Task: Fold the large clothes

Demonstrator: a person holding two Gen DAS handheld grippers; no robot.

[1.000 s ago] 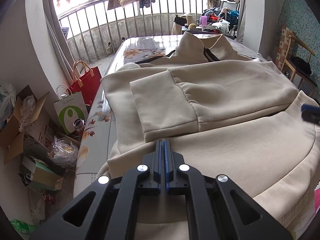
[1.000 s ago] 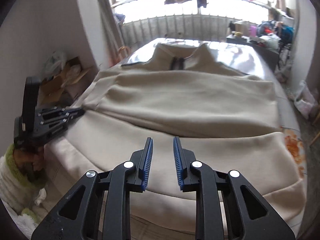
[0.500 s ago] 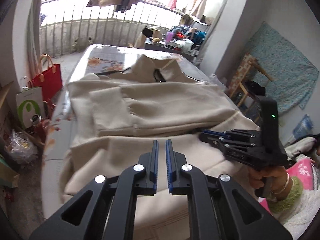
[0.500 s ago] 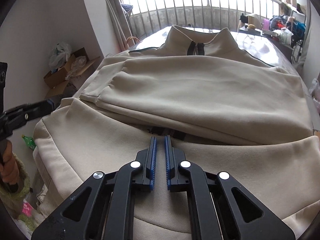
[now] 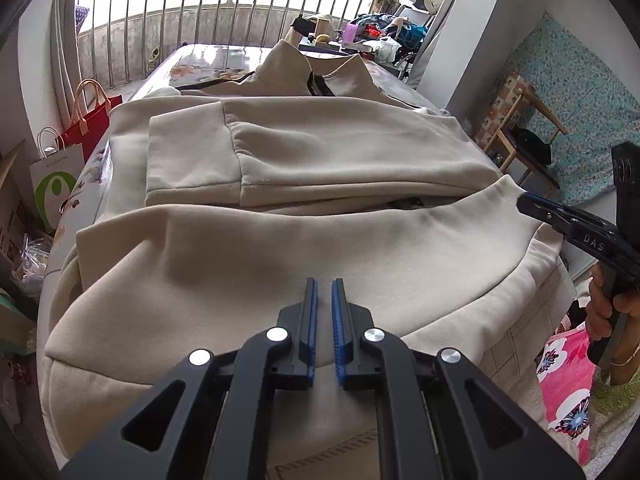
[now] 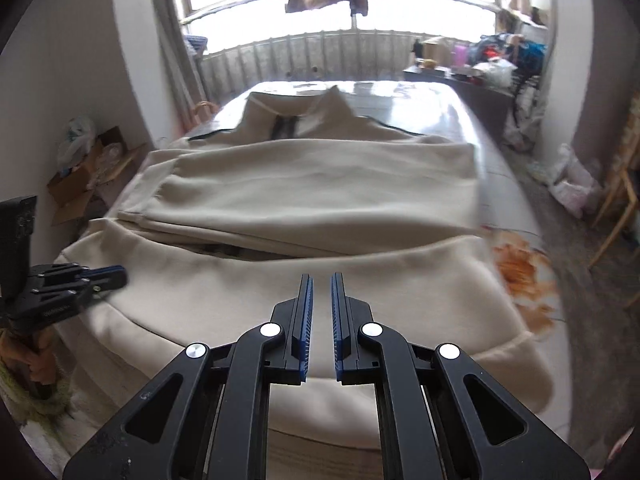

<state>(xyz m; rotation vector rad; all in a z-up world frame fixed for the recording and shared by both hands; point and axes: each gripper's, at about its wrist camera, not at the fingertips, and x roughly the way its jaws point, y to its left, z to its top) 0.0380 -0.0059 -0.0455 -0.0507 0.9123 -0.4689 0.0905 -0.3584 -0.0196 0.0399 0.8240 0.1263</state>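
Large beige sweatshirt point(image 5: 320, 240) spread over the table point(image 5: 224, 54), collar point(image 5: 296, 68) at far end by the window railing, hem at near edge draping toward the camera; sleeves already folded across the chest, left cuff point(image 5: 192, 160) lying flat on top, lower body panel bunched into a soft ridge across the middle. Left gripper point(image 5: 323, 292) hovering over near hem, jaws parted by a narrow gap, holding nothing. Right gripper point(image 6: 321, 288) same story: slim gap between blue pads, empty, over near hem; also seen from the left view at right edge point(image 5: 532, 204), tip close to the right corner of the bottom panel, contact not clear. Judging fabric as thick fleece: soft, floppy, fairly heavy for a garment, not slippery, not fragile, but layers likely to drag and slide if lifted from one point. Best grab probably the ribbed hem band, one gripper near each bottom corner, pinching full thickness so both layers come up together. Jaws likely need wider opening to swallow the doubled hem. Risk: folded sleeves shifting when bottom half swings over toward collar
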